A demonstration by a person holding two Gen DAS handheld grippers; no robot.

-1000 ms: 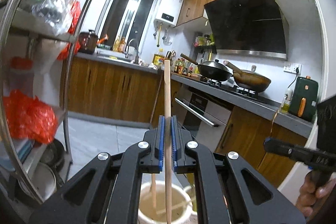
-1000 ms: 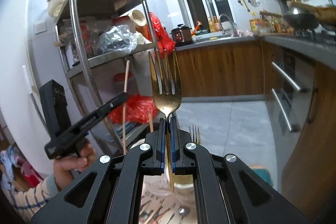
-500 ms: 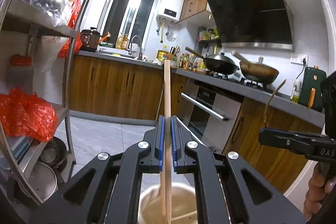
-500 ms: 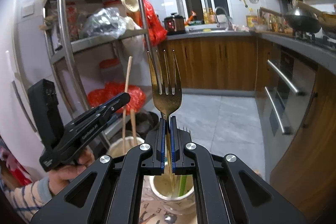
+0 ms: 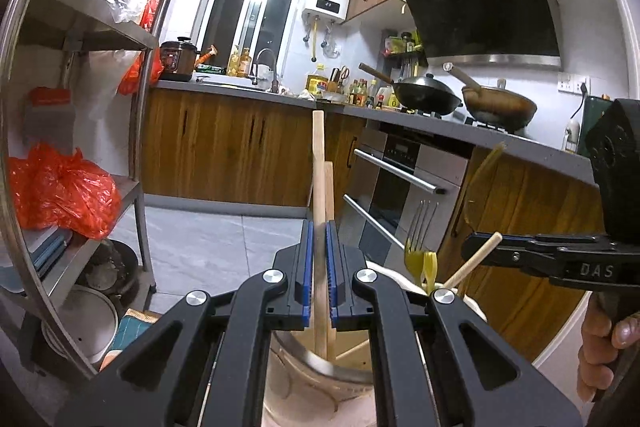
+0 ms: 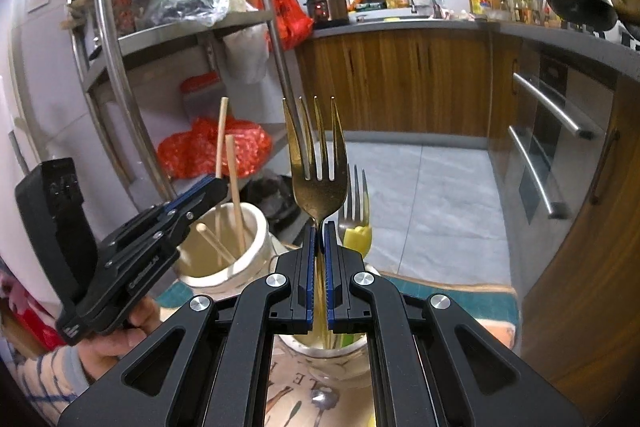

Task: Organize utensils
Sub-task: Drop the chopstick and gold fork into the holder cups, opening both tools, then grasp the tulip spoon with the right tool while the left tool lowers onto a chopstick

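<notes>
- Blue-padded jaws of the left tool (image 5: pixel 319 269) are seen drawn in narrowly around an upright wooden chopstick (image 5: pixel 319 163); a thin gap appears beside the stick, so whether it is pinched cannot be told.
- The chopstick's lower end is seen inside a cream ceramic jar (image 6: pixel 256 227) directly below the left tool, together with a second upright chopstick (image 5: pixel 329 187) just behind it and a third one (image 5: pixel 476 259) leaning to the right.
- The right tool (image 6: pixel 319 269) is closed on the neck of a gold fork (image 6: pixel 318 163), held upright with its tines up.
- The fork's handle is seen running down into a second jar (image 6: pixel 320 359), which stands on a printed mat (image 6: pixel 452 301) just right of the chopstick jar.
- A silver fork with a yellow-green handle (image 6: pixel 356 203) is seen standing in that second jar, just behind the gold fork.
- A metal shelf rack (image 6: pixel 180 31) with red plastic bags (image 6: pixel 212 151) is seen further back on the left.
- Wooden cabinets (image 6: pixel 400 79) and a dark wok (image 5: pixel 426 95) are seen farthest away.
</notes>
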